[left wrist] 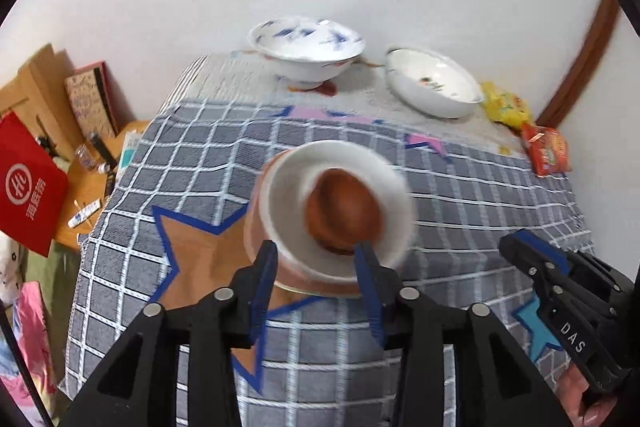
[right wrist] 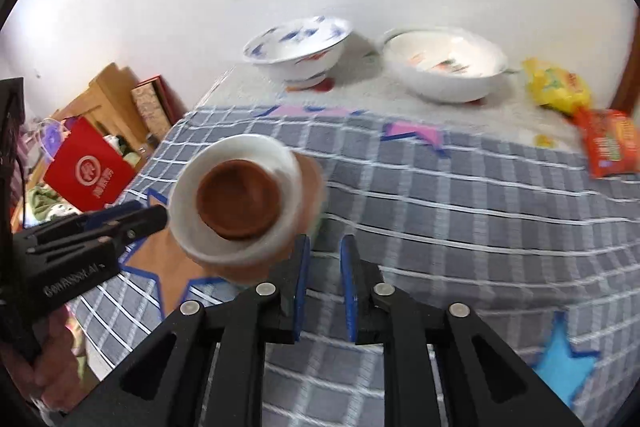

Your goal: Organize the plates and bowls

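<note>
My left gripper (left wrist: pixel 316 255) is shut on the near rim of a small brown bowl with a white inside (left wrist: pixel 336 207) and holds it tilted above the checked cloth; the bowl also shows in the right wrist view (right wrist: pixel 236 199). My right gripper (right wrist: pixel 325 251) is beside the bowl's right side, its jaws a narrow gap apart and empty; it shows at the right in the left wrist view (left wrist: pixel 520 247). A blue-patterned white bowl (left wrist: pixel 306 47) and a white dish with a printed inside (left wrist: pixel 434 81) stand at the far end near the wall.
A grey checked cloth with star patches (left wrist: pixel 460 195) covers the table. Yellow (left wrist: pixel 504 105) and red (left wrist: pixel 546 151) snack packets lie at the far right. A low wooden table with a red bag (left wrist: pixel 28 183), boxes and small items stands to the left.
</note>
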Available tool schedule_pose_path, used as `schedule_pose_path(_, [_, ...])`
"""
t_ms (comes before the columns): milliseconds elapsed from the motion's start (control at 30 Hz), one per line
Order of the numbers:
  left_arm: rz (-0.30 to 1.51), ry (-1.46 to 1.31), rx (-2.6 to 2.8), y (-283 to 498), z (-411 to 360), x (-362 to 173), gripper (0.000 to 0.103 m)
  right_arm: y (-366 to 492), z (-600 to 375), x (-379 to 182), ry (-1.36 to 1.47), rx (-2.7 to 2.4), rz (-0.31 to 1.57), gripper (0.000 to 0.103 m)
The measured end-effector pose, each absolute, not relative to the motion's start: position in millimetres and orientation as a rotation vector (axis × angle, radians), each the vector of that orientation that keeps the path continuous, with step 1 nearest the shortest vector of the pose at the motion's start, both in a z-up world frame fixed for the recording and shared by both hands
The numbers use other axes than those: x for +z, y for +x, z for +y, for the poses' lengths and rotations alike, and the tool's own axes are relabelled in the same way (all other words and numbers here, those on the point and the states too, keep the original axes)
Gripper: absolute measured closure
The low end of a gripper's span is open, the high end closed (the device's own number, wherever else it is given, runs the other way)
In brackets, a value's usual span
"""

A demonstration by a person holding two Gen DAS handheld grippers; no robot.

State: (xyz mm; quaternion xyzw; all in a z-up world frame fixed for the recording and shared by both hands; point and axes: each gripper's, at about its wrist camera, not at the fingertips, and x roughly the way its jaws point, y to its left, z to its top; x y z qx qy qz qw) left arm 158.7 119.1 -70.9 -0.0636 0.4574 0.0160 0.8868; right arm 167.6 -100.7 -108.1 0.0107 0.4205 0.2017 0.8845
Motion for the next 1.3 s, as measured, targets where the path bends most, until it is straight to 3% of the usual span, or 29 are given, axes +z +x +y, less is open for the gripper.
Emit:
schedule_pose_path(67, [0.923,-0.119,0.011,150,103,-63,0.054,155,-124,-101,0.022,0.36,0.843,0.08])
schedule_pose_path(200, [0.86,-0.084,-0.034,129,65,-48,0.042,128,-178,-87,0.044,0.244,0.792,0.06])
schedule_pose_path(433, [0.794,-0.053,-0.058,96,21,-27,0.021,93,-238,-70,0.089,0.166,0.769,0.05])
schedule_pose_path(467, [0.785,-0.047,-0.054,91,16,-25,0.02,87,-244,-68,0.083,0.151,0.766,0.049])
schedule_pose_path(600, [0.769,-0.044,-0.063,74,3,-19,0.014,68,-256,-65,0.077,0.122,0.749,0.026])
schedule_pose_path(733, [0.752,-0.028,-0.058,58,-6,-15,0.013,50,-262,-63,0.084,0.098,0.735,0.021])
schedule_pose_path(800, [0.744,-0.028,-0.061,49,-8,-13,0.012,43,-263,-61,0.07,0.085,0.728,0.012])
schedule_pose_path(1300, [0.721,-0.015,-0.052,27,-18,-4,0.012,11,-268,-54,0.072,0.07,0.696,0.012])
